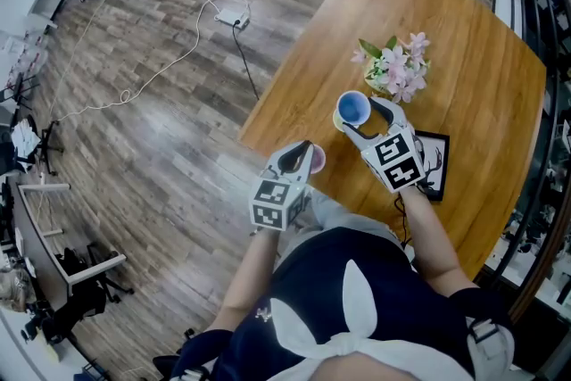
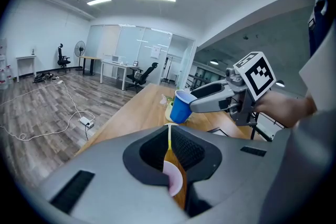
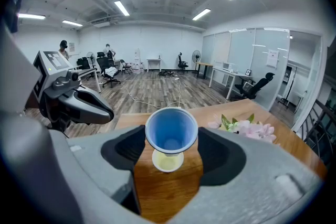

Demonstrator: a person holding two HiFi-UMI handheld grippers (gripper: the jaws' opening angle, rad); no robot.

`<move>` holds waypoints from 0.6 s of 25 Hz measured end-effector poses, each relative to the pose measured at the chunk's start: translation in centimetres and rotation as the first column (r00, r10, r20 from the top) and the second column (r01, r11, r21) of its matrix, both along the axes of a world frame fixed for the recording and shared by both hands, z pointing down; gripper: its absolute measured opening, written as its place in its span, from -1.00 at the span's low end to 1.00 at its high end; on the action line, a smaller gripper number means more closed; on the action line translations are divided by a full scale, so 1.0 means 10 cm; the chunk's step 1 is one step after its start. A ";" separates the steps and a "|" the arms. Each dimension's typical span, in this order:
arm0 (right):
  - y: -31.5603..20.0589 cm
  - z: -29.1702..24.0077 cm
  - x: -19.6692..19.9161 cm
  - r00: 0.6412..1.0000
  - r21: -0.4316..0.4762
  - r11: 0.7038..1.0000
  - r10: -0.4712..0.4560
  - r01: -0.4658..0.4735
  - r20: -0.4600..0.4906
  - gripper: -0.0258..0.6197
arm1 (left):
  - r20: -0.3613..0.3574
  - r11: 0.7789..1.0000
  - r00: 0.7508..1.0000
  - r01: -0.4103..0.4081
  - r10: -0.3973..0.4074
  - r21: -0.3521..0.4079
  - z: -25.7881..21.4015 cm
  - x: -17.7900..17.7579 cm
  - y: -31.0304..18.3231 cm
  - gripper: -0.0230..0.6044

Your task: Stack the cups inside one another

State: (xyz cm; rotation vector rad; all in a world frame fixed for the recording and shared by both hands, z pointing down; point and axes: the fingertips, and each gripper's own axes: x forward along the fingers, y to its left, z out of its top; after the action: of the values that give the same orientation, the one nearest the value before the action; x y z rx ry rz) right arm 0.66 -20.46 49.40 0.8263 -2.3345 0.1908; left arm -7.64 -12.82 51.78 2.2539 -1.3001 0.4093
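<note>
My right gripper (image 1: 358, 117) is shut on a blue cup (image 1: 353, 109), its jaws standing wide on either side of the cup's wall (image 3: 170, 131). The blue cup hangs mouth up just over a pale yellow cup (image 3: 168, 161) that stands on the wooden table (image 1: 464, 58). My left gripper (image 1: 302, 155) is near the table's front corner, shut on the wall of a pink cup (image 1: 315, 159). In the left gripper view only a crescent of the pink cup (image 2: 174, 180) shows in the narrow slit between the jaws. That view also shows the blue cup (image 2: 181, 106) in the right gripper (image 2: 206, 97).
A bunch of pink flowers (image 1: 398, 69) sits on the table just beyond the cups. A black framed picture (image 1: 435, 161) lies by the right gripper. A white cable and adapter (image 1: 232, 13) lie on the wood floor to the left of the table.
</note>
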 end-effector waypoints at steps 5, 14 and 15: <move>-0.01 0.17 0.01 1.000 -0.032 0.999 -0.004 0.003 -0.013 0.04 | 0.000 1.000 1.000 0.002 -0.002 -0.009 0.06 -0.01 -0.05 -0.83; -0.03 0.40 0.03 1.000 -0.063 0.998 -0.004 0.002 -0.027 0.04 | -0.006 1.000 1.000 0.011 -0.012 -0.024 0.12 -0.03 -0.07 -0.83; -0.03 0.43 0.03 1.000 -0.067 0.998 -0.003 0.001 -0.030 0.04 | -0.006 1.000 1.000 0.012 -0.012 -0.025 0.12 -0.03 -0.07 -0.83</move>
State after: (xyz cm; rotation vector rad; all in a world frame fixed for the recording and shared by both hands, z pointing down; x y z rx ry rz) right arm 0.98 -20.75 53.74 0.7883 -2.2883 0.2524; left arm -7.96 -13.49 53.01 2.2237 -1.2977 0.4113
